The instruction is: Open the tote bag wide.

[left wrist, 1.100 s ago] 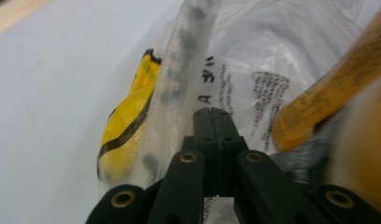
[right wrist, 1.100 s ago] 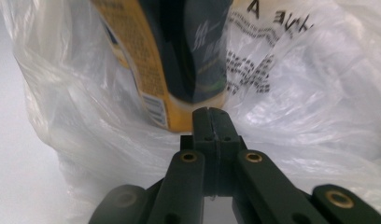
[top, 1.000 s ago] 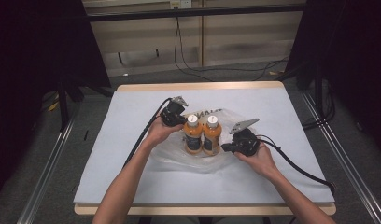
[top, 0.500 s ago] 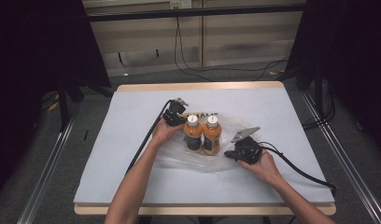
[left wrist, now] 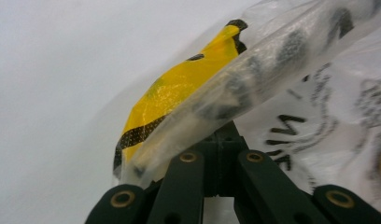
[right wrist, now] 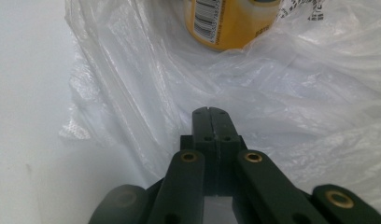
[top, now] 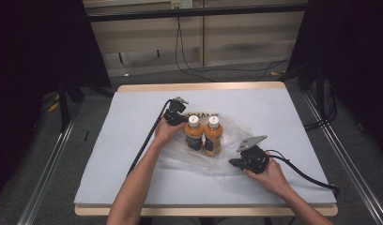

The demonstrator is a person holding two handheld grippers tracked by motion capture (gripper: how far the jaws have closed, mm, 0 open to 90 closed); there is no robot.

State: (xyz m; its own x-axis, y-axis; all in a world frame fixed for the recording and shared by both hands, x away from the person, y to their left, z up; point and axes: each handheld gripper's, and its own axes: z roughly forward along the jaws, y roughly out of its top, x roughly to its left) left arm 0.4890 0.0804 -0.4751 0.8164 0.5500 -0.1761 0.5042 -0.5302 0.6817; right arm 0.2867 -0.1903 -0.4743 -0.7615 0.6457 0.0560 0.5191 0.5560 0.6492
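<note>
Dark curtains flank the rig; cables trail over the floor behind. White surface (top: 133, 140) with a pale wooden edge.

Clear plastic bag (top: 199, 161) lies crumpled mid-surface, black lettering on it. Two orange drink bottles (top: 204, 136) with white caps stand upright on it, side by side and touching.

Left gripper (top: 176, 118): at the bag's far-left edge, just beside the left bottle. Jaws closed, pinching a fold of the bag. In the left gripper view the film (left wrist: 254, 84) bunches over the jaw tips, with a yellow and black strip (left wrist: 179, 93) showing through it. Cable runs back along the forearm toward the near edge.

Right gripper (top: 236, 162): at the bag's near-right edge, held low over the surface, grey plate on top. Jaws closed, pads pressed flat together. In the right gripper view the tips (right wrist: 211, 122) sit against the wrinkled film (right wrist: 282, 88), nothing visibly caught between them. Bottom of one bottle (right wrist: 230, 23), barcode label showing, stands beyond.

Both hands well apart, one each side of the bottles.
</note>
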